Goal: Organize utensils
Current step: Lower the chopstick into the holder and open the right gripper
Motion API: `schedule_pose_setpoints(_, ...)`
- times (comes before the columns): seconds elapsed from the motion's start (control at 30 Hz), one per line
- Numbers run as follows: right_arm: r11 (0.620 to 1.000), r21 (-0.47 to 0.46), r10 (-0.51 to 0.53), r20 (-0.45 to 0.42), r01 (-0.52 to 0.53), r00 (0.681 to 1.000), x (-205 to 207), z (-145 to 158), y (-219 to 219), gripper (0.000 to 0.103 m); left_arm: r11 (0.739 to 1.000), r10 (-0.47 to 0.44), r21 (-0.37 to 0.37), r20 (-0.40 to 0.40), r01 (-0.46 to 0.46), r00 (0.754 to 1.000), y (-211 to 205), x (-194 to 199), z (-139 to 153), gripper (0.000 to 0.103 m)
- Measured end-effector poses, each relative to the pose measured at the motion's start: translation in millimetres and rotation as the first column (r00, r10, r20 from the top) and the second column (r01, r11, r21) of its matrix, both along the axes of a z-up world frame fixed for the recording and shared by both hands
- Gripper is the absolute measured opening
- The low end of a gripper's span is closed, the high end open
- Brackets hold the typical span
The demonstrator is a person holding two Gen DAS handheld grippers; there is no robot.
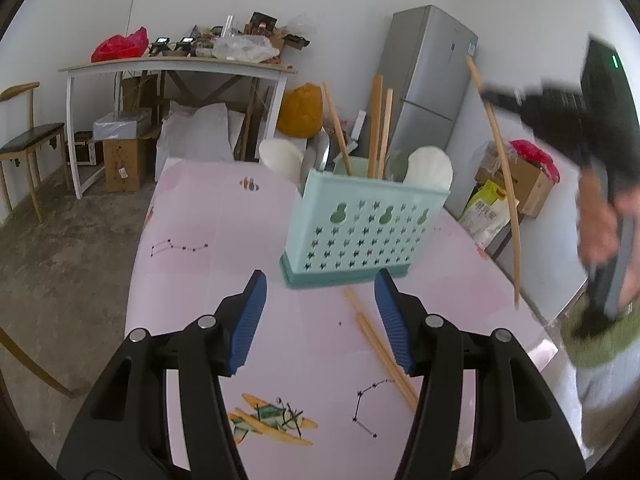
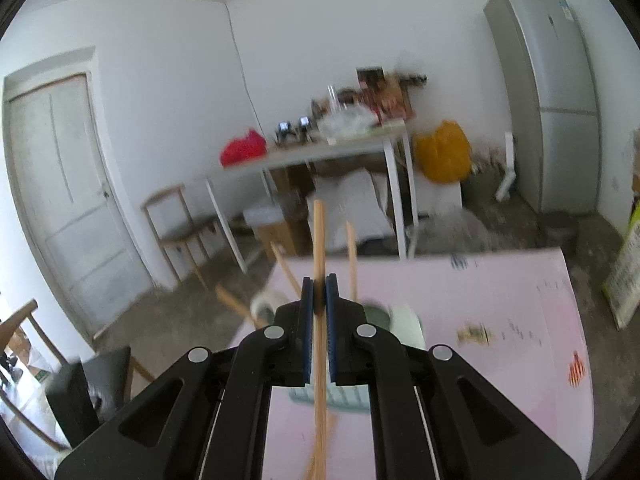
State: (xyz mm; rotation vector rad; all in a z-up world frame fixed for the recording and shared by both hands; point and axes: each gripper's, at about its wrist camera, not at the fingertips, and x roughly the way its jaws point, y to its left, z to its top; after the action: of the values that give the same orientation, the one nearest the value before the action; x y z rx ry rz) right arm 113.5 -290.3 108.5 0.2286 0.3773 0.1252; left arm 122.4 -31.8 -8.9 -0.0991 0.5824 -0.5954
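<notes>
Left gripper [image 1: 320, 316] gapes, two chopsticks [image 1: 380, 344] just beside it.

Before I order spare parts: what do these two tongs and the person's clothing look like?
Both tongs, left and right, are black plastic with slotted arms, round silver pivot pins and ribbed blue pads. No cables show. A green light glows on the right unit's body. The person wears a green sleeve.

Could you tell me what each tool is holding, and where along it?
Right tool grips one wooden chopstick around mid-length; left tool is open, holding nothing.
</notes>
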Motion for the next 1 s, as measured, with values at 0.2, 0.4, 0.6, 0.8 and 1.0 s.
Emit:
schedule_pose_setpoints(0.2,1.0,-0.015,0.021,0.15,-0.019,0.988,32,36,14,0.006,1.0,0.015,0.015,-0.004,-0.015,1.0,5,1,-5,0.054)
schedule_pose_setpoints(0.4,0.999,-0.029,0.027,0.248,-0.021,0.968,74,54,27,0.006,0.999,0.034,0.021,-0.013,-0.034,0.999,8,4,-11,0.054)
schedule_pose_setpoints(0.6,0.996,-0.089,0.015,0.25,0.007,0.968,110,37,42,0.006,0.999,0.051,0.019,-0.028,-0.05,0.998,14,8,-17,0.054)
schedule_pose_setpoints(0.8,0.991,-0.127,-0.005,0.184,0.029,0.983,133,2,40,0.006,0.998,0.06,0.024,-0.028,-0.059,0.998,16,11,-18,0.054)
schedule_pose_setpoints(1.0,0.992,-0.127,0.006,0.122,0.009,0.993,131,-22,27,0.006,0.998,0.064,0.025,-0.028,-0.064,0.998,16,11,-19,0.054)
